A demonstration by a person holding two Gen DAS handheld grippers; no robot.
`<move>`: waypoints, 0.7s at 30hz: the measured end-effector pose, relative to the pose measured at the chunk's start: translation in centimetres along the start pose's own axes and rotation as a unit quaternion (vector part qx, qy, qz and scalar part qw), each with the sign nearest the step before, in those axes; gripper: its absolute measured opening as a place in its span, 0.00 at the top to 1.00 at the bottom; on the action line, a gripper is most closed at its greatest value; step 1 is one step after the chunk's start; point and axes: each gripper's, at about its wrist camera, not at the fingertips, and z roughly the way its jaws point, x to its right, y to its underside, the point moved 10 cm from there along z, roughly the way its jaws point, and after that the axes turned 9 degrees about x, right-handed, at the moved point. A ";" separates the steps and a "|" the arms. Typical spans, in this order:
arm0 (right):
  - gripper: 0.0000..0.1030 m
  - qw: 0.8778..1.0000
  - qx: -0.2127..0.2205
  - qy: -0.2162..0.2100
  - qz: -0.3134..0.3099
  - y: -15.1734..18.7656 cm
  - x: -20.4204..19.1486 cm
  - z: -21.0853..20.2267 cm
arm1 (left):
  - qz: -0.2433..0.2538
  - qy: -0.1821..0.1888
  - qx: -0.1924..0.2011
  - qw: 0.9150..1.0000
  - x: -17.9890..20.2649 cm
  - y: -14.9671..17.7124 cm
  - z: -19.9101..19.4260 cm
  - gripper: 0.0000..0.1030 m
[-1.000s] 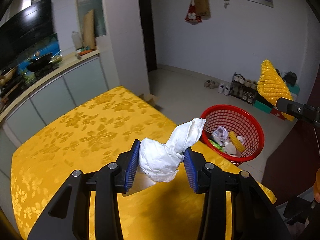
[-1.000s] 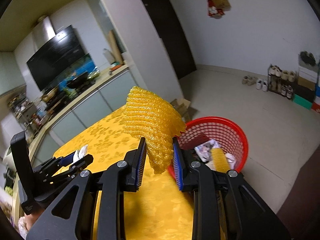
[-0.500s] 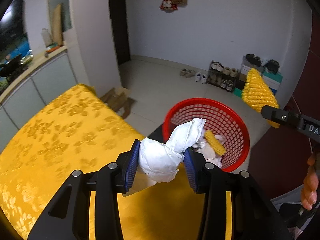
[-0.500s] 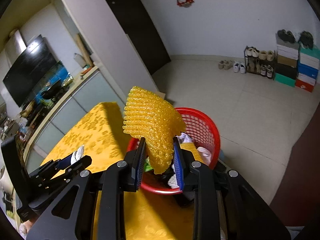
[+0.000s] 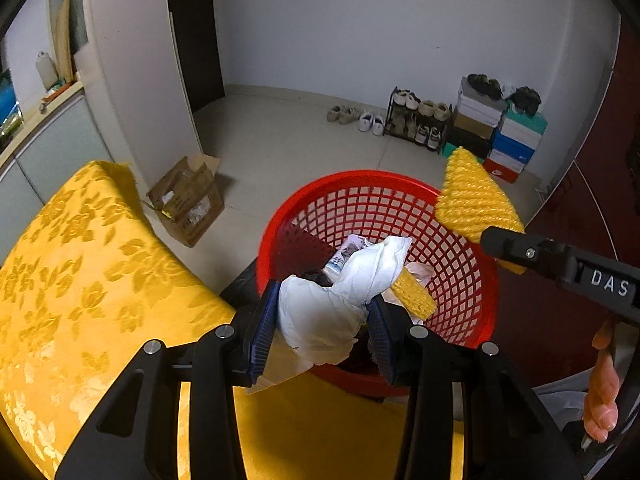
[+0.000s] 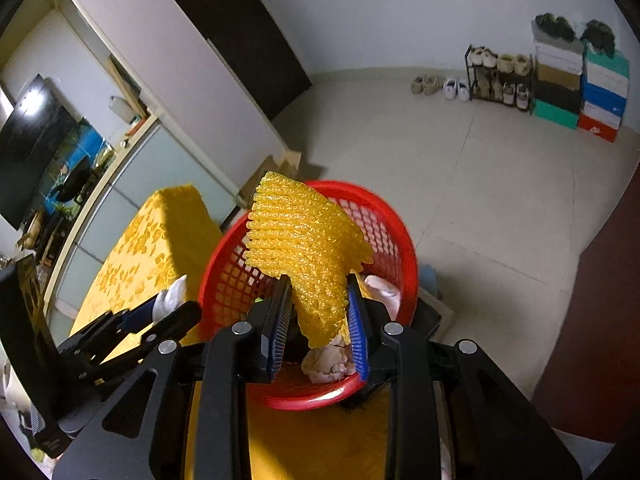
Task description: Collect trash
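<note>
My left gripper (image 5: 322, 330) is shut on a crumpled white tissue wad (image 5: 336, 304) and holds it at the near rim of the red mesh basket (image 5: 460, 240). My right gripper (image 6: 320, 328) is shut on a yellow foam net sleeve (image 6: 304, 240) and holds it over the same basket (image 6: 400, 240). In the left wrist view the right gripper (image 5: 496, 240) and its sleeve (image 5: 472, 200) hang above the basket's right rim. The basket holds paper trash and another yellow foam piece (image 5: 412, 296). The left gripper (image 6: 160, 308) also shows in the right wrist view.
A table with a yellow floral cloth (image 5: 80, 280) lies below and left of both grippers. An open cardboard box (image 5: 184, 200) sits on the tiled floor. A shoe rack (image 5: 416, 124) and stacked shoe boxes (image 5: 500, 132) stand by the far wall. A kitchen counter (image 6: 100, 160) runs along the left.
Both grippers have moved from above the table toward and over the red basket, still holding the tissue and the foam sleeve. The basket now fills the centre of both views.
</note>
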 end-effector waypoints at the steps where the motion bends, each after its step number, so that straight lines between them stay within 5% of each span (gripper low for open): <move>1: 0.73 1.000 -0.003 0.000 0.000 0.1 0.0 0.2 | 0.000 0.002 -0.002 1.000 0.1 0.0 0.3 0.60; 7: 0.58 1.000 -0.019 -0.012 0.014 0.3 0.1 1.1 | 0.003 0.010 -0.009 1.000 0.6 0.1 1.5 0.57; 14: 0.46 0.999 -0.020 -0.012 0.029 0.0 0.3 1.1 | -0.014 0.006 0.005 1.000 0.1 -0.4 0.8 0.22; 21: 0.41 1.000 -0.010 -0.013 0.023 -0.3 0.1 0.3 | -0.026 -0.033 0.028 0.999 -2.4 -1.6 -1.5 0.15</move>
